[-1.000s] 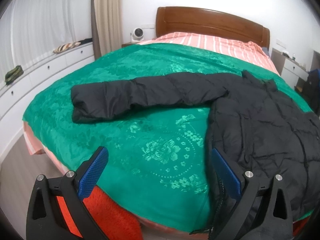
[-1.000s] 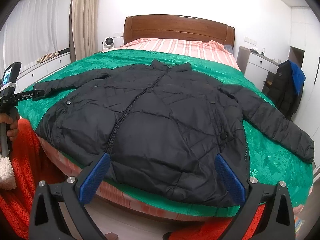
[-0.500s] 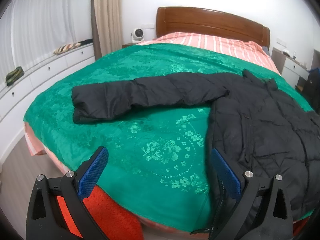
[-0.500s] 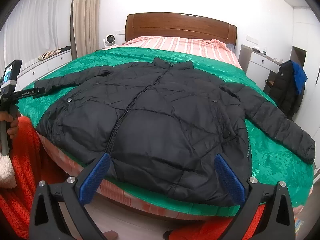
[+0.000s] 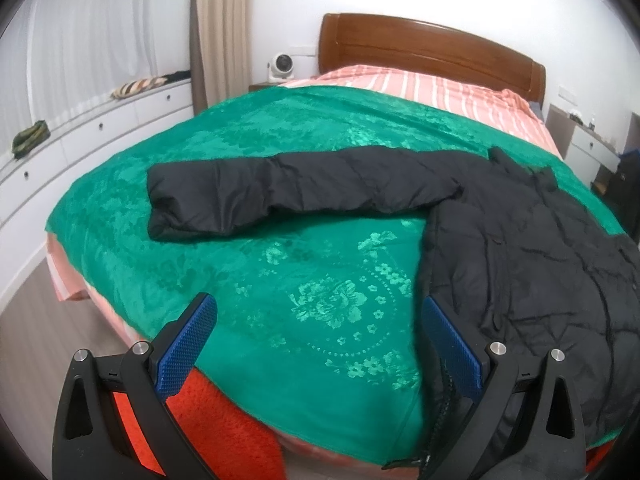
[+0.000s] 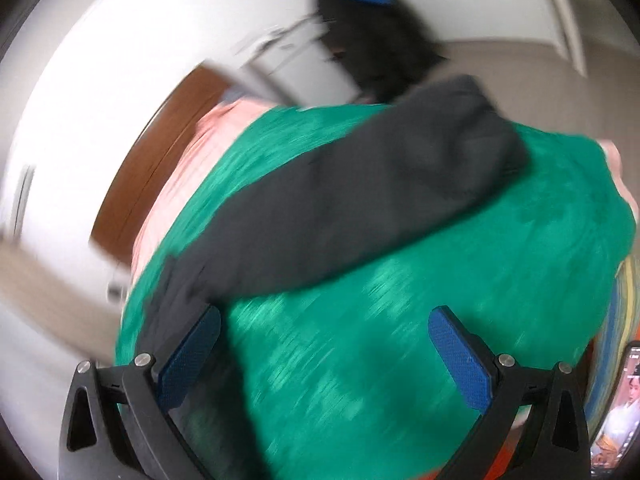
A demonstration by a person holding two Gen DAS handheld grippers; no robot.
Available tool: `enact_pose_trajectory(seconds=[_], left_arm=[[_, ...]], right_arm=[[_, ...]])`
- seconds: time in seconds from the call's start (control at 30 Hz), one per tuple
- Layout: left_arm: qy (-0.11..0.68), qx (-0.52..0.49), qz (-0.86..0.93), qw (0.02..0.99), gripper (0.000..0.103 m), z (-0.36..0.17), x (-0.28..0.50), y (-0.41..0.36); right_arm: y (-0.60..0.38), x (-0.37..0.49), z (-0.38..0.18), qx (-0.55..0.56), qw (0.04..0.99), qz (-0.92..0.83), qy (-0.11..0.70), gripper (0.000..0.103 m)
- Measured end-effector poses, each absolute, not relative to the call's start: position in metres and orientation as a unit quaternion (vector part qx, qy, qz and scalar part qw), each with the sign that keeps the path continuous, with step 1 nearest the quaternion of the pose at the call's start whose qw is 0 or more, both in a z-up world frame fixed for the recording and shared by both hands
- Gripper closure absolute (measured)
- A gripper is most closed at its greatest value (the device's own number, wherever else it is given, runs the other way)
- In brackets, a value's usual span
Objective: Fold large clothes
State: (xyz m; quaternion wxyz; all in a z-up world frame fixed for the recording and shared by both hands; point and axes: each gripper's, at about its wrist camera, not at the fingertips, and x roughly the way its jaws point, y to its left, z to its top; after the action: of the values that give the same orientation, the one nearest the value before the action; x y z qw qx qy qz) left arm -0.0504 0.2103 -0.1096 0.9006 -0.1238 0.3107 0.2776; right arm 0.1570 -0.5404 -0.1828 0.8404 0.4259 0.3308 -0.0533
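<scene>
jacket lies on green blanket; left hand-held gripper and right hand-held gripper both spread.

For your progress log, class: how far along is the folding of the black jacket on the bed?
Done: the black jacket lies spread flat on the green blanket, one sleeve stretched out sideways. In hand: nothing; the left hand-held gripper and right hand-held gripper are open and empty, the right view motion-blurred. Left: every fold.
</scene>
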Motion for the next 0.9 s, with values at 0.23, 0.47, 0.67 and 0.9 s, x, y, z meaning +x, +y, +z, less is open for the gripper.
enact_pose_trajectory(seconds=[0.23, 0.47, 0.67, 0.9], left_arm=[[0.32, -0.107, 0.278, 0.899, 0.001, -0.112, -0.045, 0.204], [0.327, -0.115, 0.27, 0.898, 0.001, -0.118, -0.04, 0.206], [0.331, -0.126, 0.26, 0.898, 0.001, -0.124, -0.037, 0.208], [0.319, -0.162, 0.267, 0.895, 0.001, -0.123, -0.049, 0.223]], right_arm=[[-0.591, 0.191, -0.204, 0.485, 0.815, -0.154, 0.278, 0.054], [-0.515, 0.237, -0.066, 0.351, 0.903, -0.064, 0.242, 0.085], [-0.331, 0.285, 0.076, 0.225, 0.941, 0.154, 0.201, 0.085], [-0.119, 0.338, 0.058, 0.161, 0.909, 0.284, 0.259, 0.084]])
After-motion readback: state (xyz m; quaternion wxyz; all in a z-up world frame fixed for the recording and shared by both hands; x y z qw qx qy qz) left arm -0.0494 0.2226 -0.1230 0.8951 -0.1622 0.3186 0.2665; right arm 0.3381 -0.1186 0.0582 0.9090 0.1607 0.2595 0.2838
